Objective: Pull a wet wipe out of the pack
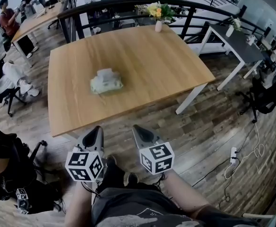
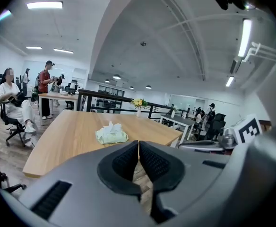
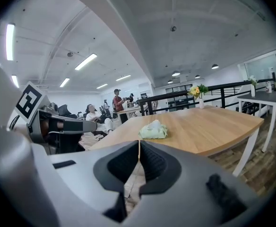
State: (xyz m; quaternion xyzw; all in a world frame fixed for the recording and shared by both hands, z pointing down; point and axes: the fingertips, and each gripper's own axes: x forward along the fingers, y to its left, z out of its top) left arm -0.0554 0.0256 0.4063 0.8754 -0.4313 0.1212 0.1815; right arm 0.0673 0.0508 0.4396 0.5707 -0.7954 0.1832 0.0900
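A pale green pack of wet wipes (image 1: 106, 82) lies near the middle of the wooden table (image 1: 171, 56), with a white wipe sticking up from its top. The pack also shows in the left gripper view (image 2: 111, 135) and the right gripper view (image 3: 153, 131). My left gripper (image 1: 99, 128) is shut and empty, held short of the table's near edge. Beside it, my right gripper (image 1: 134, 127) is also shut with nothing in it. Both point toward the pack from well back.
A white vase of yellow flowers (image 1: 159, 14) stands at the table's far edge by a black railing (image 1: 105, 4). A grey desk (image 1: 235, 42) stands to the right. Seated people and office chairs (image 1: 5, 86) are at the left. A power strip (image 1: 233, 155) and cables lie on the floor.
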